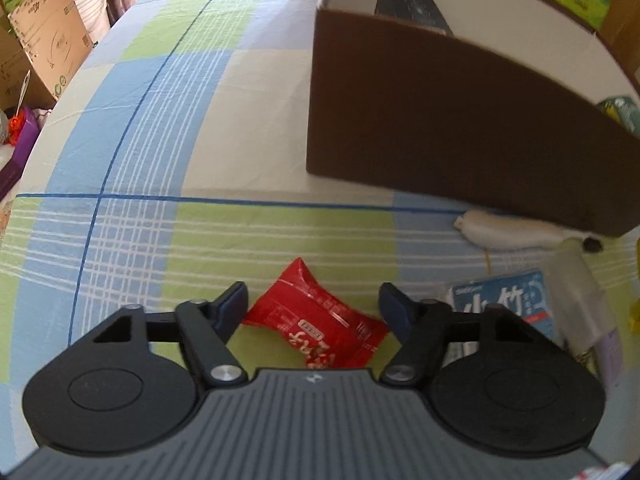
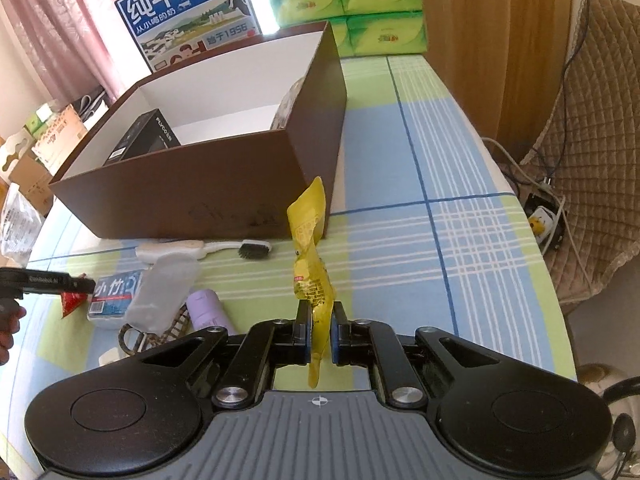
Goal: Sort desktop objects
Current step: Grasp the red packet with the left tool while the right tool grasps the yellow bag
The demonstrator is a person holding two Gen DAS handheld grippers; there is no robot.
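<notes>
Yellow packet point(image 2: 311, 280) clamped in right hand-held gripper point(image 2: 319, 334); left hand-held gripper point(image 1: 312, 304) spread around red packet point(image 1: 320, 320).

left claw point(image 1: 312, 304): black arms, blue pads, silver screws | right claw point(image 2: 319, 334): same, grey ribbed body

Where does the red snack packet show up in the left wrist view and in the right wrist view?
Left wrist view: the red snack packet lies on the cloth at bottom centre, between the open fingers of the left gripper.
Right wrist view: only its red corner shows at the far left edge, beside the blue tissue pack.
Shared landmark: the brown cardboard box.
</notes>
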